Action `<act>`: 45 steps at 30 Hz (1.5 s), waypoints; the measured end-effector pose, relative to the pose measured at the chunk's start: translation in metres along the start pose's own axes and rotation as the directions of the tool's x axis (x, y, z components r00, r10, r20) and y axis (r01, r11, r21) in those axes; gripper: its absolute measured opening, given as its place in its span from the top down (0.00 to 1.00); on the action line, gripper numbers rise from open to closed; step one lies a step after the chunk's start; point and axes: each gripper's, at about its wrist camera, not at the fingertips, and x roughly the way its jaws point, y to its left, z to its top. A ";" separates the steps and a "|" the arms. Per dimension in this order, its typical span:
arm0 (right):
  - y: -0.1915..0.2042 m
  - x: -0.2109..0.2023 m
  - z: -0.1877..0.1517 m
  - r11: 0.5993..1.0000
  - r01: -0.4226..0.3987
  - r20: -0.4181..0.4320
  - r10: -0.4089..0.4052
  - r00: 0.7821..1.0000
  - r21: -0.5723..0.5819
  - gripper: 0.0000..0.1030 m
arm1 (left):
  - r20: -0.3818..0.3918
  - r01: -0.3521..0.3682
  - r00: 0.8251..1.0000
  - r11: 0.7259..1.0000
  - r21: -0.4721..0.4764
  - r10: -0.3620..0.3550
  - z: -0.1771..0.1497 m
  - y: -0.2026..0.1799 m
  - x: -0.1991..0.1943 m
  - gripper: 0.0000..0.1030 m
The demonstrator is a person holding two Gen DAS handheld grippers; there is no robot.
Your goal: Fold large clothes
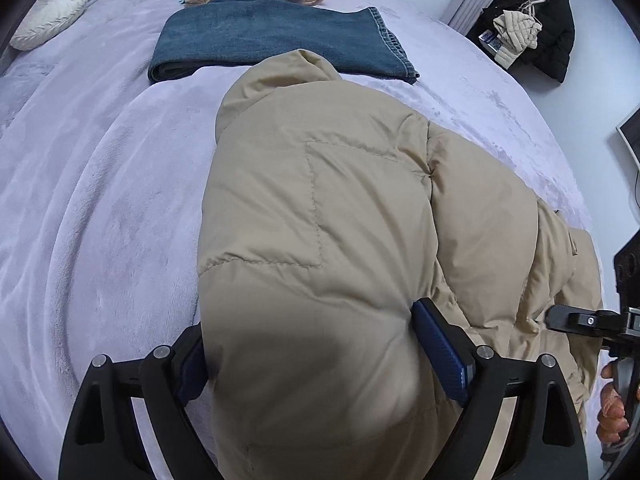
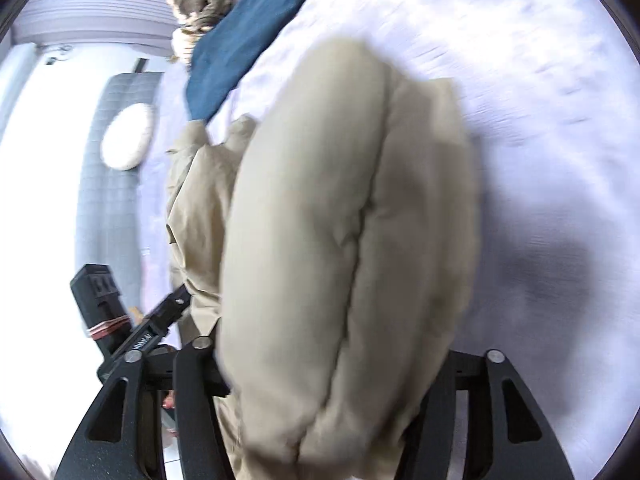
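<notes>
The bed point(image 1: 100, 200) with its lilac blanket carries everything. A puffy beige jacket point(image 1: 320, 220) lies bunched near its front edge, folded jeans point(image 1: 272, 40) just past it. Left claw point(image 1: 312, 360) is spread wide, pads pressing a thick wad of jacket. Right claw point(image 2: 332, 376) also grips a fat fold, though blur hides its pads. I'd lay both ends down together, squeezing air out so it stays flat.

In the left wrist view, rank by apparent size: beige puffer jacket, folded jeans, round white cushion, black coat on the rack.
1. Beige puffer jacket, though it is nearest the lens.
2. Folded jeans.
3. Black coat and round white cushion: too alike to rank.
</notes>
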 end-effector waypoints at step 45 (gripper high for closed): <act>0.085 -0.013 -0.057 0.954 0.278 0.229 -0.247 0.942 -0.116 0.97 | 0.085 -0.126 0.989 0.987 0.102 0.117 0.016 -0.021 -0.001 0.07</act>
